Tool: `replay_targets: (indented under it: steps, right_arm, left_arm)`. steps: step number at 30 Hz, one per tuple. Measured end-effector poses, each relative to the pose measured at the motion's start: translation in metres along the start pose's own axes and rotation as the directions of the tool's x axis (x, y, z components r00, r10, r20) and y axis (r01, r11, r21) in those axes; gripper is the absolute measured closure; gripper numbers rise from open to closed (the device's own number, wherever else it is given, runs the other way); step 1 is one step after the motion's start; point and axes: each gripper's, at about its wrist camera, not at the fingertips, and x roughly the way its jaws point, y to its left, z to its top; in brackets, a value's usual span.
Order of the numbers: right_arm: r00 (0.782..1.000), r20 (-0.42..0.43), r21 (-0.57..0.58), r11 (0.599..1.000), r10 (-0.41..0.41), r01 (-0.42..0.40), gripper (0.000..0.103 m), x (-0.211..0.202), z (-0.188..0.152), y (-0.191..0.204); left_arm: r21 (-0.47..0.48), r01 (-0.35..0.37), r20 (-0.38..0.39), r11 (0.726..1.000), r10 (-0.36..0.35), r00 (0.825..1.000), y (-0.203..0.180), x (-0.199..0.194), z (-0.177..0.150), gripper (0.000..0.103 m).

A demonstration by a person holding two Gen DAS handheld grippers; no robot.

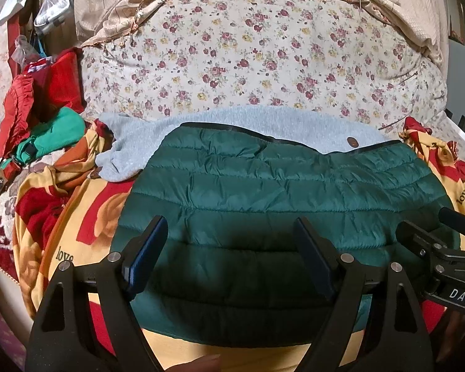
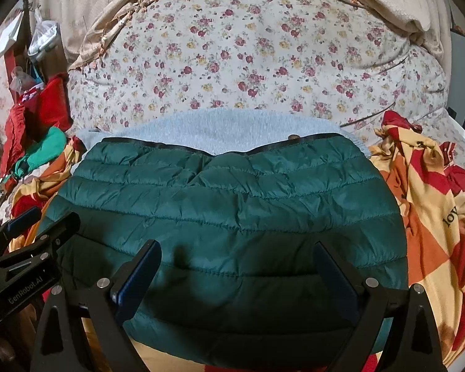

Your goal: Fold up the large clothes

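A dark green quilted puffer jacket (image 1: pixel 279 204) lies folded flat on the bed, on top of a light grey fleece garment (image 1: pixel 232 124). It also shows in the right wrist view (image 2: pixel 226 210), with the fleece (image 2: pixel 207 130) behind it. My left gripper (image 1: pixel 232 241) is open and empty, hovering over the jacket's near left part. My right gripper (image 2: pixel 235 263) is open and empty over the jacket's near part. The right gripper shows at the right edge of the left wrist view (image 1: pixel 443 248). The left gripper shows at the left edge of the right wrist view (image 2: pixel 24 241).
A yellow, red and orange blanket (image 2: pixel 427 217) with "love" printed on it covers the bed under the clothes. A pile of red and green clothes (image 1: pixel 40 117) sits at the left. A floral padded headboard (image 1: pixel 248 52) rises behind.
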Motion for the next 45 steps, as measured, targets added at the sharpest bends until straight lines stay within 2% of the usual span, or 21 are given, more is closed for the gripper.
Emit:
replay_targets:
  steps: [45]
  right_arm:
    - [1.0,-0.019,-0.014,1.0,0.002,-0.002,0.006,0.008,0.003,0.003]
  left_arm:
    - [-0.004,0.001,-0.019,1.0,-0.001,1.0,-0.009,0.011,-0.011,0.02]
